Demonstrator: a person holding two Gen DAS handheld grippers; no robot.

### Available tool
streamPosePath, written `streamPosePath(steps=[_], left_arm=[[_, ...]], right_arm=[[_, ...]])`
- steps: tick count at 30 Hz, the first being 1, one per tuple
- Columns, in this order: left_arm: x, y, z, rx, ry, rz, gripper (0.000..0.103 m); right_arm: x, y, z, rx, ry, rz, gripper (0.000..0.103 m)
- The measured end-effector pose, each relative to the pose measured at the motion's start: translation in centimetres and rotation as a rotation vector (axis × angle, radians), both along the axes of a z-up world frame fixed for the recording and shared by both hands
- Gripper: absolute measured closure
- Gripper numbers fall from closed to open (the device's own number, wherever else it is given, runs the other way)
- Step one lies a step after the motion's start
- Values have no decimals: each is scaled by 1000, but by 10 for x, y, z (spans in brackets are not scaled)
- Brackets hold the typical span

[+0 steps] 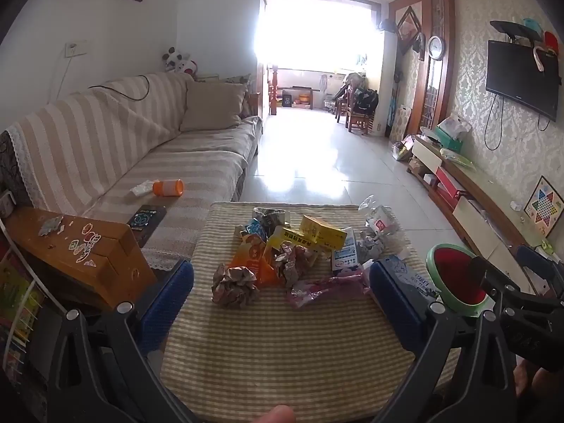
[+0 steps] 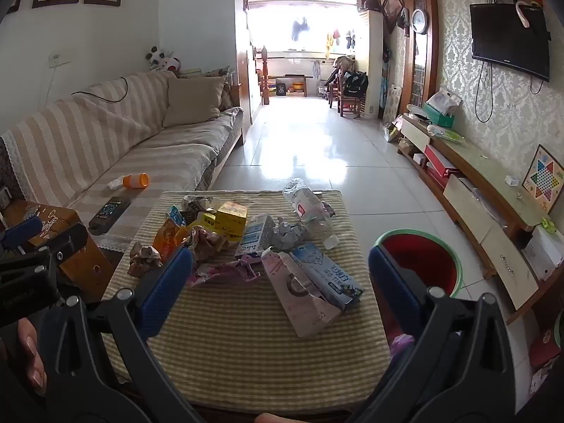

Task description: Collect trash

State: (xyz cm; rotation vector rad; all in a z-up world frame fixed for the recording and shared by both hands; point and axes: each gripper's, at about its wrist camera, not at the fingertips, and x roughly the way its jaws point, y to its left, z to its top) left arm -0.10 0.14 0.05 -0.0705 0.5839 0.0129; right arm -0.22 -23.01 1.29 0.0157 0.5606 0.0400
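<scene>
A heap of trash lies on a striped mat (image 1: 282, 345) (image 2: 246, 345): a crumpled brown paper ball (image 1: 234, 285) (image 2: 144, 259), an orange wrapper (image 1: 252, 259), a yellow box (image 1: 322, 234) (image 2: 231, 218), a crushed clear bottle (image 1: 382, 224) (image 2: 312, 211), a pink wrapper (image 1: 324, 285) (image 2: 225, 269), and flattened cartons (image 2: 310, 292). A red bin with a green rim (image 1: 458, 282) (image 2: 423, 264) stands on the floor to the right. My left gripper (image 1: 282, 292) hangs open above the near side of the heap. My right gripper (image 2: 280, 278) is open too, over the cartons.
A striped sofa (image 1: 141, 162) runs along the left with an orange cup (image 1: 168, 188) and a remote (image 2: 109, 213) on it. A wooden box (image 1: 81, 250) sits at the near left. A low TV cabinet (image 2: 476, 190) lines the right wall. Tiled floor (image 1: 317, 162) stretches ahead.
</scene>
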Motion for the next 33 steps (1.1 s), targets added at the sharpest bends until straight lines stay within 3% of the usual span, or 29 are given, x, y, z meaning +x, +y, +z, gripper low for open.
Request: streamPosePath(steps=[15,17,33], left_arm=[[1,-3,0,20,24,-10,8],[4,-1,-12,22,25,-13,8],[2,-6,-6,22,34,-12,8]], right_arm=[[2,0,-2,4,9,1,4],[2,0,-2,3,9,1,4],[1,-4,-5,5,12,4,4]])
